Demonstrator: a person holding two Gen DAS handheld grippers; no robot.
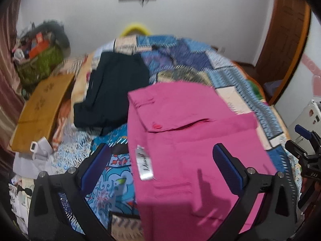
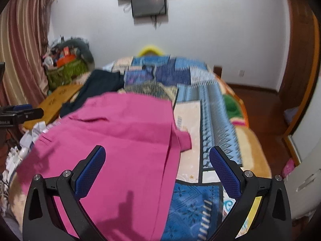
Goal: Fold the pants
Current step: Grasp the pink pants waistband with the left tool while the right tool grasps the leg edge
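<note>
Pink pants [image 1: 190, 140] lie folded flat on the patterned bedspread, with a silver tag [image 1: 144, 164] showing near their left edge. My left gripper [image 1: 162, 156] hovers open above the near part of the pants, holding nothing. In the right wrist view the same pink pants [image 2: 112, 140] spread across the left half of the bed, one corner flap [image 2: 184, 140] sticking out to the right. My right gripper [image 2: 157, 160] is open over the pants' right edge with nothing between its blue pads [image 2: 91, 170].
A dark folded garment [image 1: 112, 92] lies behind the pants on the bed [image 2: 210, 124]. A brown box [image 1: 40, 108] and a cluttered green basket [image 1: 40, 64] stand to the left. The right gripper's body [image 1: 307, 152] shows at the right edge. A wooden door [image 2: 299, 56] is at the right.
</note>
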